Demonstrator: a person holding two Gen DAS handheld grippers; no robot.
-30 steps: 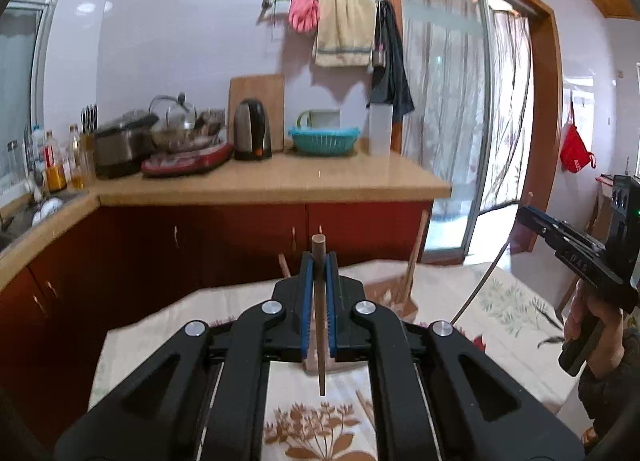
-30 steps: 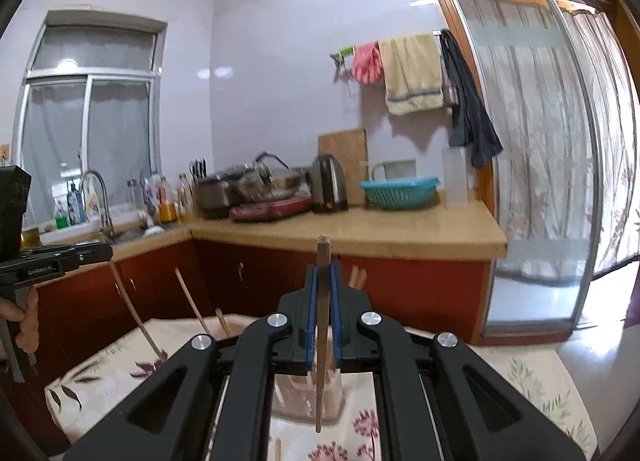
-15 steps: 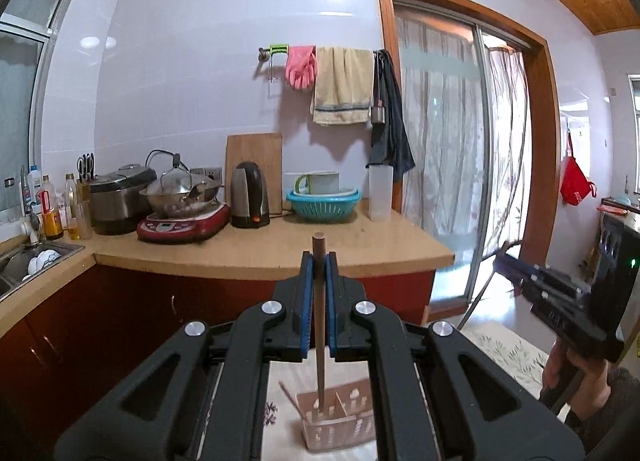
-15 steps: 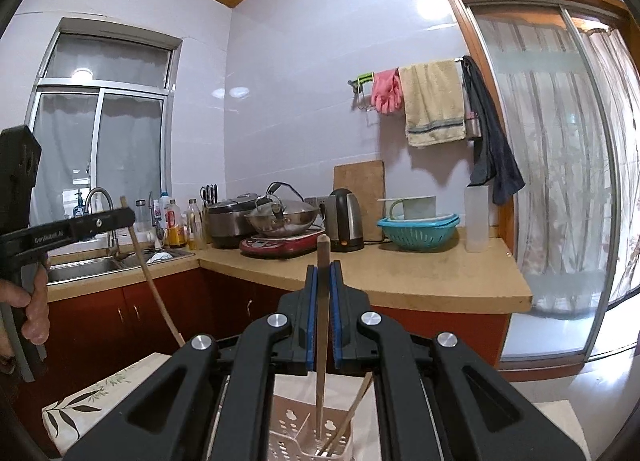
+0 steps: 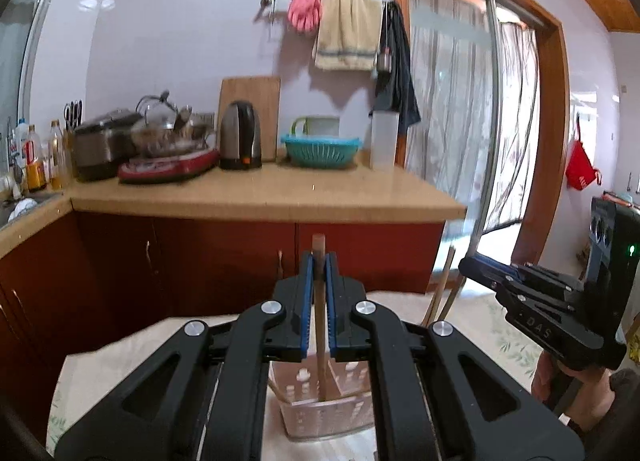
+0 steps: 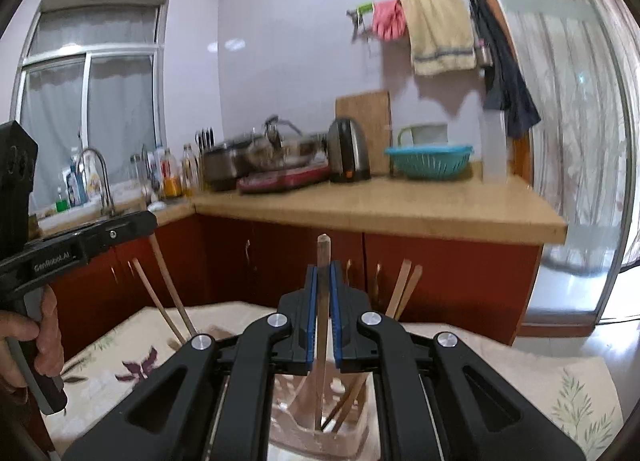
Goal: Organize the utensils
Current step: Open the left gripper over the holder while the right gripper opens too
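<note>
1. The left gripper [image 5: 319, 261] pinches one wooden chopstick [image 5: 320, 325] between its blue pads; the stick's long axis runs upright, top end poking just above the jaws, lower end reaching down into the utensil holder [image 5: 330, 409].
2. The right gripper [image 6: 323, 273] likewise pinches one chopstick [image 6: 322, 341], upright with a slight tilt, its tip down inside the same perforated holder [image 6: 320, 417].
3. Both sets of jaws are nearly pressed together, only a stick's thickness apart.
4. Counted in the right wrist view: two loose sticks [image 6: 402, 289] lean right out of the holder, and two more [image 6: 168, 293] slant up to the left beneath the other gripper.
5. The holder stands on the desk [image 6: 120, 357], which wears a floral cloth, directly under both grippers.
6. Behind sits a kitchen counter with one kettle [image 5: 241, 135] and one teal basket [image 5: 321, 149].
</note>
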